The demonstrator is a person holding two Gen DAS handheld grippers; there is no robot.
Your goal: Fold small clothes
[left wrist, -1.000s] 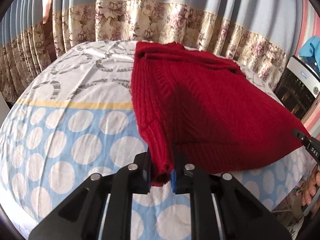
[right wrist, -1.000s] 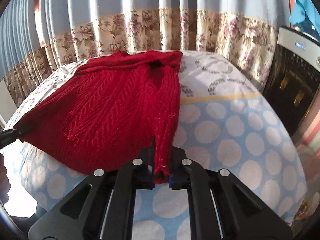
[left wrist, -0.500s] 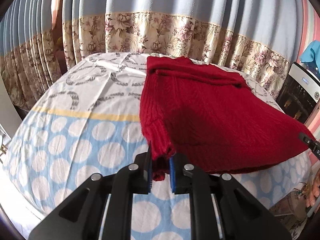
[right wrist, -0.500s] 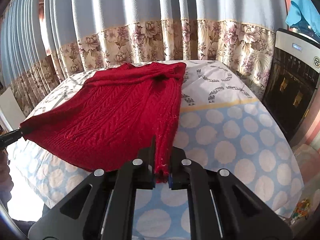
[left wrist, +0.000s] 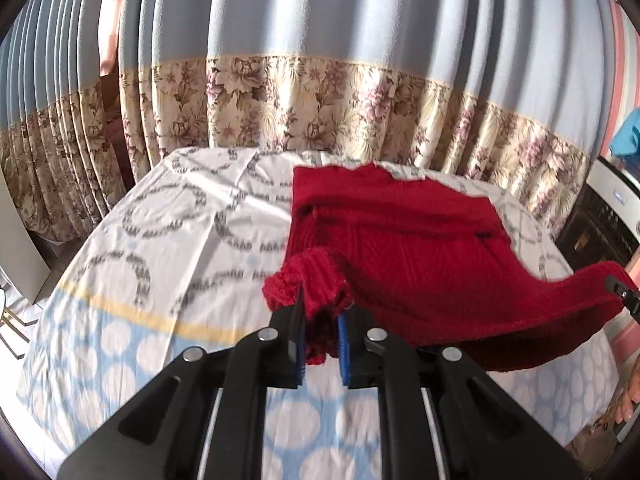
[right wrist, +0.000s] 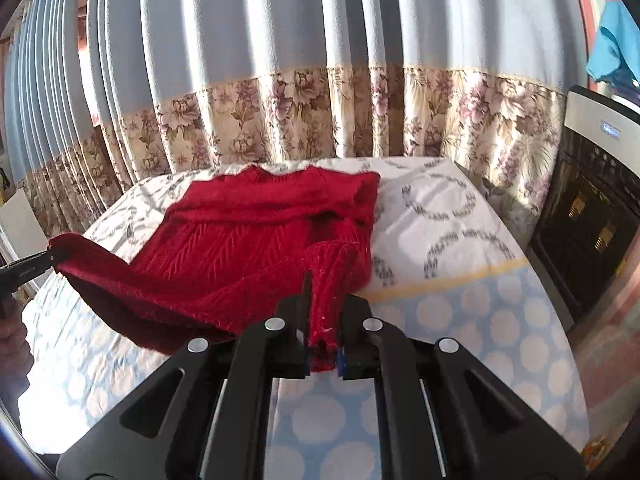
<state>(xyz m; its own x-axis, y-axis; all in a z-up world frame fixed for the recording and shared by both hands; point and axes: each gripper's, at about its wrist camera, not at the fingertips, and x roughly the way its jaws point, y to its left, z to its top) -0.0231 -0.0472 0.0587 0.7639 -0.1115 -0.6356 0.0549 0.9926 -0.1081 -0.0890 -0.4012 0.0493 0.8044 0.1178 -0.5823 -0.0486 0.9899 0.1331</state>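
Stage: While the near hem is lifted clear, the fold is begun but not laid; carrying it over toward 12 o'clock remains, I judge.
Bed: patterned sheet, curtain behind at 12 o'clock.
Sweater: red knit, far half lying on the bed, near edge hanging between the two tools.
Left gripper: jaws clamped on one hem corner.
Right gripper: jaws pinched tight on the other corner.
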